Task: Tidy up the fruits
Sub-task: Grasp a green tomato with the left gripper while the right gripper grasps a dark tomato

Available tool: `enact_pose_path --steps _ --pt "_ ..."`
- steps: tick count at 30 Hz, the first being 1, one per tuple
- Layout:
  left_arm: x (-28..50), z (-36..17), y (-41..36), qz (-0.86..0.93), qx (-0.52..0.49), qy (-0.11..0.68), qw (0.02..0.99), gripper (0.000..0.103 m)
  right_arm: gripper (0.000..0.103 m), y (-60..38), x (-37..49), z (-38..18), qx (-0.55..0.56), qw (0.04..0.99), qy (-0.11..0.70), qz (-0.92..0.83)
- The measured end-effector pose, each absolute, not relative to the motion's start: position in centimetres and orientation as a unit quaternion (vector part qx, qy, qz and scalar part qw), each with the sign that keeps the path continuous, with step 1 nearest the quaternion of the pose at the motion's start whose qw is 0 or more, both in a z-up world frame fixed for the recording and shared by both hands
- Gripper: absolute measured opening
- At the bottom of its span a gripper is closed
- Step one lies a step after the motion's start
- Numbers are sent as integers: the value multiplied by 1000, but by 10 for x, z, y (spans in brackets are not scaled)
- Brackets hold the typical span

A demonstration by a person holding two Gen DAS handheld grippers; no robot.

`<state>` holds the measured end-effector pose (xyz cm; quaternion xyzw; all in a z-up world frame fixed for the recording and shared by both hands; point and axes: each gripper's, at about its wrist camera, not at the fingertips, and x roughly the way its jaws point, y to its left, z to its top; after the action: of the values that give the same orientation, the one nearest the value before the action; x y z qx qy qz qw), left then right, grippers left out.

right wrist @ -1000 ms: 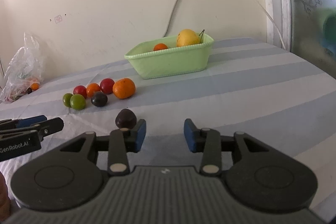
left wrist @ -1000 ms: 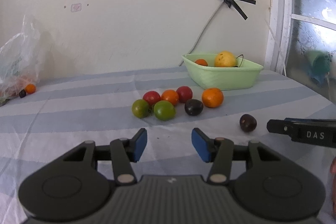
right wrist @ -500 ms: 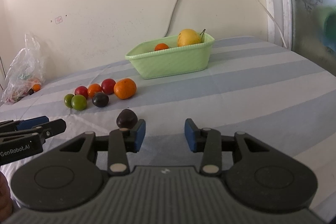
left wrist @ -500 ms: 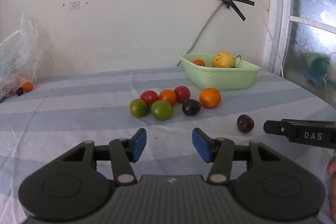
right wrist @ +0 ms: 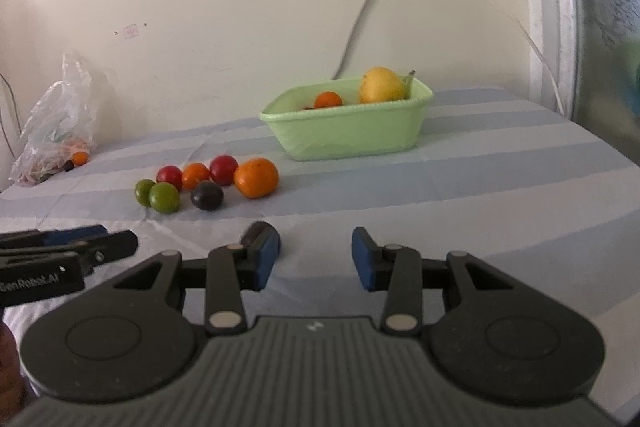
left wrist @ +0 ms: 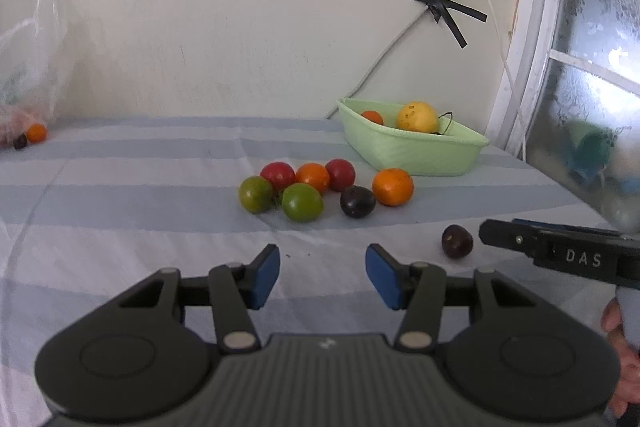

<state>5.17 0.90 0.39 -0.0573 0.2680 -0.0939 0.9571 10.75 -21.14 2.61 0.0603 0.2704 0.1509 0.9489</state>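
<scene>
A light green basket (left wrist: 412,155) (right wrist: 352,135) stands at the back with a yellow fruit (left wrist: 417,116) and a small orange fruit (left wrist: 372,117) in it. On the striped cloth lies a cluster of red, orange and green fruits (left wrist: 304,187) (right wrist: 192,183), an orange (left wrist: 392,187) (right wrist: 256,177) and a dark plum (left wrist: 357,201) (right wrist: 207,195). A second dark plum (left wrist: 456,241) (right wrist: 253,233) lies alone, partly hidden behind my right gripper's left finger. My left gripper (left wrist: 322,273) is open and empty. My right gripper (right wrist: 315,259) is open and empty.
A clear plastic bag (right wrist: 56,131) with small fruits lies at the far left by the wall. A window frame (left wrist: 532,39) borders the table on the right. A cable (right wrist: 360,19) runs down the wall behind the basket.
Both grippers have moved forward toward the fruits. The lone dark plum now sits partly behind my right gripper's left finger. Both stay open.
</scene>
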Motion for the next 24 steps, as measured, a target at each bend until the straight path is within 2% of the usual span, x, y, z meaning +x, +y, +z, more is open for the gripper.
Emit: enact_pose_path --steps 6,12,18,24 --pt "67 6 30 -100 -101 283 949 47 44 -196 115 37 40 943 263 199" --pt "91 20 52 -126 -124 282 943 47 43 -157 131 44 -51 926 253 276" --pt "119 20 37 -147 -87 302 938 47 43 -127 154 33 -140 913 244 296" --pt "136 11 26 -145 -83 325 931 46 43 -120 172 28 -155 900 268 307"
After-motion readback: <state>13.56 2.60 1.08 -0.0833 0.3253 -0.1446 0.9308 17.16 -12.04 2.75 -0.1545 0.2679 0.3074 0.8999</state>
